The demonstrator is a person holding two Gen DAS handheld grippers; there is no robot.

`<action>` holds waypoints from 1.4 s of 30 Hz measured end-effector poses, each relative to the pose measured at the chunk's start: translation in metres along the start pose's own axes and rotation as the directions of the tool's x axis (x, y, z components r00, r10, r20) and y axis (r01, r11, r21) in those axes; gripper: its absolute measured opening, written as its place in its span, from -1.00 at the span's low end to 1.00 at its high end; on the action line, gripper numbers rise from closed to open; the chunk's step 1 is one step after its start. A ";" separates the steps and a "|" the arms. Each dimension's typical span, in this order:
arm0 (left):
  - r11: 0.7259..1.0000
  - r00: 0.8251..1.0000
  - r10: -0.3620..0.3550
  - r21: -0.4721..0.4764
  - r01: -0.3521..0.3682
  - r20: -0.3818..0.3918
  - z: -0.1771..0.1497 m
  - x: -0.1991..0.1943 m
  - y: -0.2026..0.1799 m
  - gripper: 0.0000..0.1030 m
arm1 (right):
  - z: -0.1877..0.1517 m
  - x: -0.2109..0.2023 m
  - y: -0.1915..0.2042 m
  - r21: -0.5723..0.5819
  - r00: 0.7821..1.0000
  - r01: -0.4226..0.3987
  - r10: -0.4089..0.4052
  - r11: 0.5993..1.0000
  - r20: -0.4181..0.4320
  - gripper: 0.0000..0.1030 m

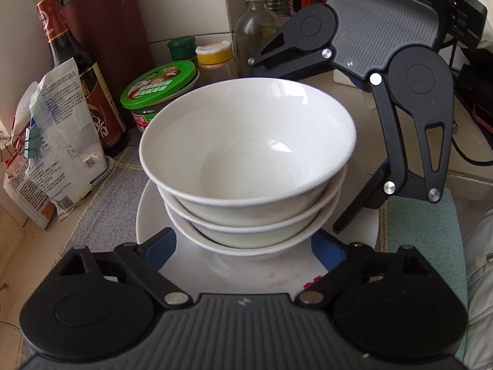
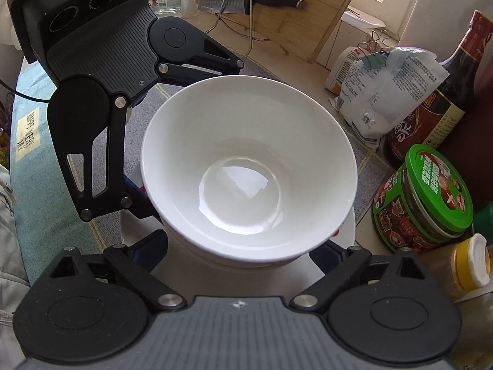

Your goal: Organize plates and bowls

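Three white bowls are stacked on a white plate. In the left wrist view my left gripper is open, one finger on each side of the bottom bowl, low over the plate. The right gripper comes in from the far right, open around the stack. In the right wrist view the top bowl fills the middle, my right gripper is open around the stack's base, and the left gripper reaches in from the left. Whether any pad touches a bowl is hidden.
A grey mat lies under the plate. Behind stand a green-lidded jar, a dark sauce bottle, paper bags, a yellow-capped jar and clear bottles. A cutting board and knife lean at the back.
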State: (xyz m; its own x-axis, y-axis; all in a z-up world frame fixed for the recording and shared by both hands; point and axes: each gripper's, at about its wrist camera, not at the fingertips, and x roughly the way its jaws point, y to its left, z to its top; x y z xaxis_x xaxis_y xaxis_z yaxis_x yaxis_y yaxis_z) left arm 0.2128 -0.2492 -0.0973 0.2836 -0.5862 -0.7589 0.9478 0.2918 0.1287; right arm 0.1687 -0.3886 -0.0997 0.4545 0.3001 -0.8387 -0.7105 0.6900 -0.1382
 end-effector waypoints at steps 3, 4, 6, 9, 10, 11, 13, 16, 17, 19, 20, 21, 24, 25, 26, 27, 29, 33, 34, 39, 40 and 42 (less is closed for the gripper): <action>0.998 0.999 0.052 -0.027 -0.051 0.004 -0.006 -0.010 -0.003 0.87 | -0.002 -0.005 0.001 0.009 1.000 0.014 -0.014 1.000 0.010 0.95; 0.997 0.998 0.057 -0.046 -0.057 0.010 -0.009 -0.015 -0.003 0.87 | -0.002 -0.007 0.001 0.017 1.000 0.019 -0.019 1.000 0.013 0.95; 0.994 0.997 0.073 -0.078 -0.071 0.029 -0.014 -0.027 -0.005 0.87 | -0.003 -0.012 0.003 0.035 0.999 0.039 -0.040 0.999 0.018 0.96; 0.984 0.990 0.128 -0.134 -0.119 0.061 -0.022 -0.047 -0.007 0.87 | 0.000 -0.025 0.012 0.071 0.995 0.096 -0.098 0.993 0.026 0.97; 0.977 0.985 0.150 -0.163 -0.135 0.082 -0.026 -0.057 -0.008 0.89 | 0.001 -0.029 0.016 0.084 0.993 0.111 -0.114 0.990 0.028 0.97; 0.970 0.979 0.175 -0.188 -0.154 0.102 -0.028 -0.066 -0.008 0.90 | 0.003 -0.035 0.022 0.102 0.989 0.138 -0.142 0.985 0.028 1.00; 0.959 0.965 0.212 -0.225 -0.174 0.154 -0.035 -0.084 -0.009 0.95 | 0.010 -0.046 0.034 0.146 0.978 0.204 -0.209 0.968 0.018 1.00; 0.942 0.950 0.239 -0.286 -0.176 0.202 -0.041 -0.105 -0.009 0.99 | 0.021 -0.056 0.051 0.254 0.959 0.276 -0.282 0.927 -0.010 1.00; 0.939 0.946 0.244 -0.297 -0.175 0.215 -0.043 -0.110 -0.010 0.99 | 0.025 -0.058 0.056 0.301 0.953 0.295 -0.302 0.907 -0.023 1.00; 0.925 0.935 0.273 -0.328 -0.190 0.228 -0.047 -0.122 -0.013 0.99 | 0.030 -0.061 0.068 0.401 0.936 0.340 -0.347 0.851 -0.058 1.00; 0.912 0.924 0.305 -0.350 -0.213 0.232 -0.049 -0.128 -0.016 0.99 | 0.032 -0.062 0.074 0.442 0.925 0.365 -0.372 0.819 -0.076 1.00; 0.901 0.916 0.330 -0.365 -0.234 0.227 -0.049 -0.133 -0.018 0.99 | 0.034 -0.065 0.082 0.486 0.914 0.387 -0.394 0.784 -0.093 1.00; 0.861 0.906 0.393 -0.408 -0.304 0.155 -0.049 -0.142 -0.023 0.99 | 0.035 -0.069 0.101 0.593 0.896 0.412 -0.427 0.692 -0.125 1.00; 0.849 0.907 0.404 -0.419 -0.322 0.122 -0.049 -0.143 -0.023 0.99 | 0.035 -0.071 0.108 0.617 0.883 0.431 -0.449 0.658 -0.137 1.00; 0.841 0.909 0.405 -0.430 -0.328 0.100 -0.049 -0.145 -0.024 0.99 | 0.036 -0.072 0.114 0.638 0.869 0.449 -0.472 0.626 -0.148 1.00; 0.833 0.911 0.404 -0.444 -0.330 0.082 -0.050 -0.148 -0.025 0.99 | 0.035 -0.074 0.121 0.654 0.856 0.464 -0.493 0.597 -0.157 1.00; 0.824 0.913 0.401 -0.467 -0.322 0.077 -0.054 -0.154 -0.026 0.99 | 0.035 -0.078 0.132 0.689 0.830 0.485 -0.531 0.539 -0.170 1.00; 0.820 0.922 0.378 -0.494 -0.289 0.086 -0.057 -0.166 -0.030 0.99 | 0.030 -0.086 0.150 0.752 0.807 0.483 -0.561 0.449 -0.183 1.00; 0.819 0.919 0.383 -0.495 -0.292 0.091 -0.057 -0.169 -0.033 0.99 | 0.029 -0.087 0.153 0.762 0.806 0.478 -0.563 0.436 -0.184 1.00; 0.826 0.915 0.393 -0.471 -0.309 0.088 -0.051 -0.177 -0.042 0.99 | 0.024 -0.089 0.165 0.792 0.801 0.468 -0.566 0.391 -0.194 1.00; 0.824 0.914 0.396 -0.472 -0.312 0.086 -0.051 -0.177 -0.043 0.99 | 0.023 -0.090 0.166 0.795 0.801 0.466 -0.566 0.388 -0.193 1.00; 0.819 0.914 0.397 -0.481 -0.313 0.083 -0.051 -0.179 -0.044 0.99 | 0.022 -0.091 0.169 0.804 0.800 0.459 -0.569 0.377 -0.189 1.00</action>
State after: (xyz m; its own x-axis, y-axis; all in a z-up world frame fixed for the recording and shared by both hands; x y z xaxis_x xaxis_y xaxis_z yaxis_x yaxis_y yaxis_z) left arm 0.1131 -0.1185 0.0002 0.6480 -0.4824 -0.5894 0.6174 0.7858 0.0356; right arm 0.0191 -0.2855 -0.0352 0.6663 -0.2776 -0.6920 0.3729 0.9278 -0.0132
